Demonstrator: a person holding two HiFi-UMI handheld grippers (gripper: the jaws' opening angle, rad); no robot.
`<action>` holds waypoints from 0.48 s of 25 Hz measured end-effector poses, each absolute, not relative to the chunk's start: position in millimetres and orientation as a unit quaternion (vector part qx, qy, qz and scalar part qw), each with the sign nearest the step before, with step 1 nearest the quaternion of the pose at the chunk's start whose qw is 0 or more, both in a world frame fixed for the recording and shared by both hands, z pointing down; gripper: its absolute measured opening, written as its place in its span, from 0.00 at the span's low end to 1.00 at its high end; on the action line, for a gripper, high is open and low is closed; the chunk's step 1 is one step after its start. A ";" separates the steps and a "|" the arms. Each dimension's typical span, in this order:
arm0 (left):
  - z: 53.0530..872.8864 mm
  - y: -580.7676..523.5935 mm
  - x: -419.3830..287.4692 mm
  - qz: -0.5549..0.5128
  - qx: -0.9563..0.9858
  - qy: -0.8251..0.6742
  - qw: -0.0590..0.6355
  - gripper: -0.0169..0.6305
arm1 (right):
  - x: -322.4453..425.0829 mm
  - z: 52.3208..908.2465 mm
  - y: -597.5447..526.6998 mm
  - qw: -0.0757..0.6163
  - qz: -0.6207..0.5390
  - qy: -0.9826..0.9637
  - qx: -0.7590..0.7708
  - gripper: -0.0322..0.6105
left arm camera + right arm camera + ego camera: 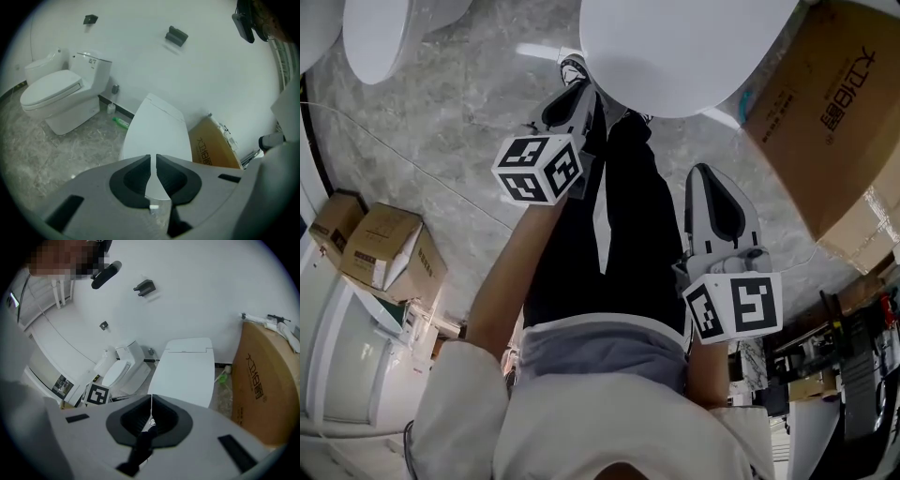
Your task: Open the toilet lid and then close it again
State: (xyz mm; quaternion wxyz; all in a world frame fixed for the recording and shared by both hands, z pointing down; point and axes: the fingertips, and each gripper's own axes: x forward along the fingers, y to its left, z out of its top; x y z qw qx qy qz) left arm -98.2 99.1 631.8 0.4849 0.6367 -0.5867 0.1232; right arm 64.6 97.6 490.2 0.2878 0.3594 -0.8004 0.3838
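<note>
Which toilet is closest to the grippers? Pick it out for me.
The flat-lidded toilet straight ahead, beside the cardboard box. The toilet with the boxy tank stands farther off, to the left.

toilet lid: smooth, glossy white. floor left of lid: grey marble-look stone, polished. cardboard box right of lid: matt brown, printed. left gripper, right gripper: matt grey plastic shells, black matt lining inside jaws.

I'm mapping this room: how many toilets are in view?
3: the nearest toilet, lid shut, dead ahead; a second toilet to its left; a third toilet just beyond that one. Others may be hidden.
</note>
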 end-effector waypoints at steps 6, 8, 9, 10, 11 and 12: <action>675.7 98.6 -108.6 0.121 0.612 -0.594 0.507 0.09 | 67.0 501.6 99.3 0.297 0.391 -0.796 0.355 0.07; 688.2 99.0 -110.4 0.118 0.607 -0.588 0.521 0.17 | 63.3 503.7 99.5 0.299 0.393 -0.795 0.352 0.07; 693.7 99.0 -111.0 0.116 0.605 -0.585 0.528 0.18 | 61.5 504.5 99.4 0.300 0.393 -0.795 0.351 0.07; 699.0 99.1 -111.6 0.115 0.602 -0.584 0.532 0.18 | 60.1 505.2 99.4 0.301 0.394 -0.795 0.350 0.07; 704.3 99.1 -112.3 0.116 0.600 -0.583 0.536 0.18 | 59.2 505.9 99.6 0.302 0.394 -0.795 0.350 0.07; 709.8 99.2 -113.2 0.117 0.597 -0.583 0.539 0.19 | 58.8 506.7 99.9 0.303 0.395 -0.794 0.349 0.07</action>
